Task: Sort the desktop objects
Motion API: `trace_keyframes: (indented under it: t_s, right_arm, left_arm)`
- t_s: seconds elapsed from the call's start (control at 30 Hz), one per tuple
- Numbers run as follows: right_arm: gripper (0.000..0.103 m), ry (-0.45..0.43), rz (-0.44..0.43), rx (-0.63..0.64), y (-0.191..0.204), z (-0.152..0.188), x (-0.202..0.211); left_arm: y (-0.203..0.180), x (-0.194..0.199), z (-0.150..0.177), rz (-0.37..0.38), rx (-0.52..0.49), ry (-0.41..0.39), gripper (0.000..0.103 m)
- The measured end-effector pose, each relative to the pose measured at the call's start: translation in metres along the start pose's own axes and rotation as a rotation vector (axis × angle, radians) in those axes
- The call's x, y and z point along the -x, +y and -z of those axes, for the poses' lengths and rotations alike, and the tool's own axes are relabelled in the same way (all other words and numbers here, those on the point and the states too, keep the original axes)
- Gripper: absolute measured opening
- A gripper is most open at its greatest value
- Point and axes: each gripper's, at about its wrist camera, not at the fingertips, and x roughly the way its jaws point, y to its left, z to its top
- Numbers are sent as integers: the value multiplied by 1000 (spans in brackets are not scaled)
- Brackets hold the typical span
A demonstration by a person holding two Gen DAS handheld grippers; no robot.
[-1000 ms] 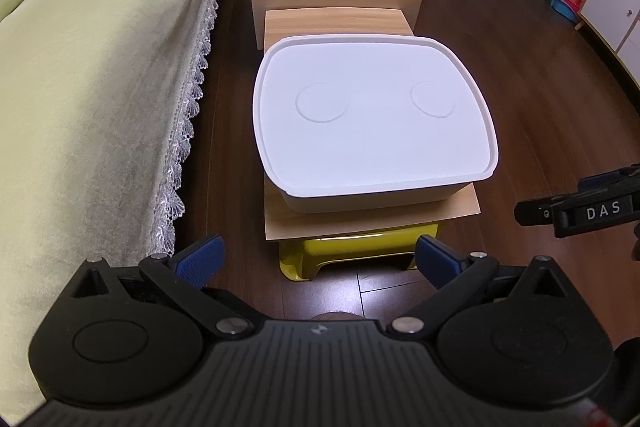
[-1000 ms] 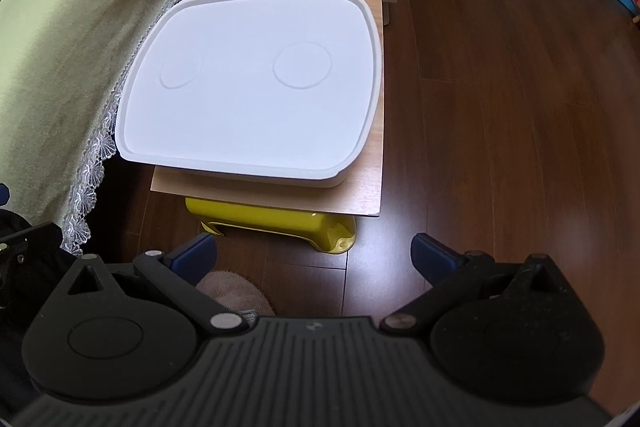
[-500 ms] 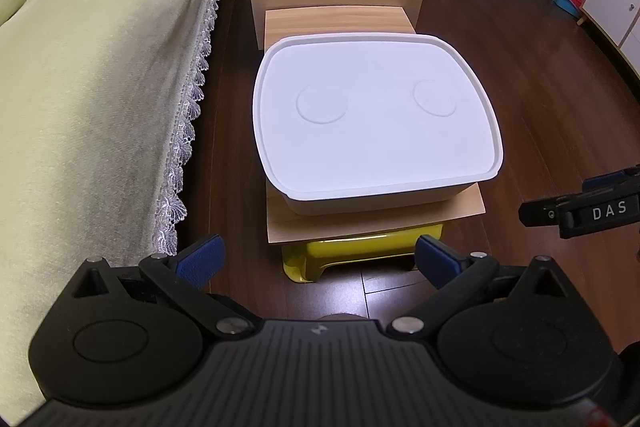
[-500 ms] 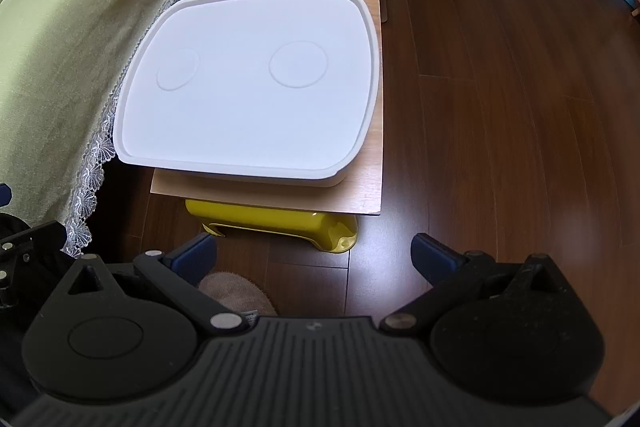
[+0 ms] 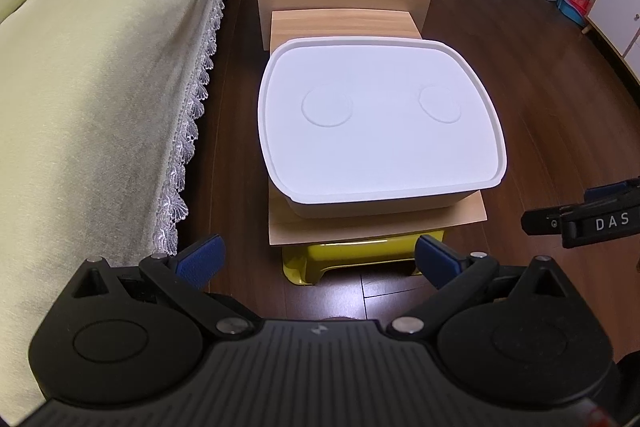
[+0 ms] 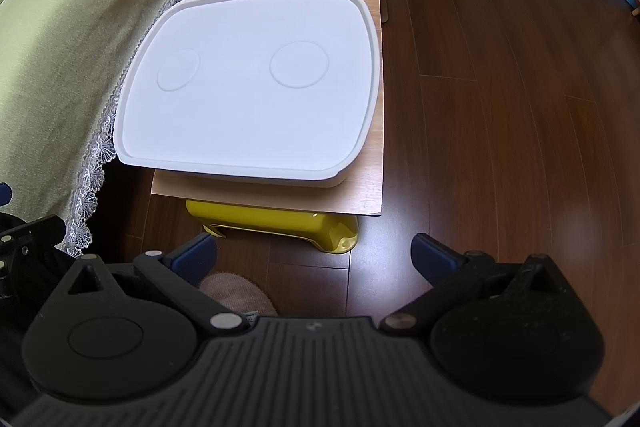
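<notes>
Two hand-held grippers hover in front of a white lidded storage box (image 5: 380, 131) that sits on a light wooden board (image 5: 376, 227) laid over a yellow plastic stool (image 5: 360, 259), beside a sofa with a green cover (image 5: 100, 87). The left gripper (image 5: 316, 259) and right gripper (image 6: 314, 255) both have their blue-tipped fingers spread wide, holding nothing. No loose objects are visible; the lid is on. Opening the box is probably first: bring one gripper to each side, catch the lid's raised rim, and lift evenly so the box does not slide off the board.
</notes>
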Motion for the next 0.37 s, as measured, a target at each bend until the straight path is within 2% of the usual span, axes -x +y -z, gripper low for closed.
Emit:
trace_keyframes:
  t_s: [0.37]
  right_arm:
    - [102,3,0,3,0,0,-1]
  left_arm:
    - [-2,6,2,-18,-9,-41,102]
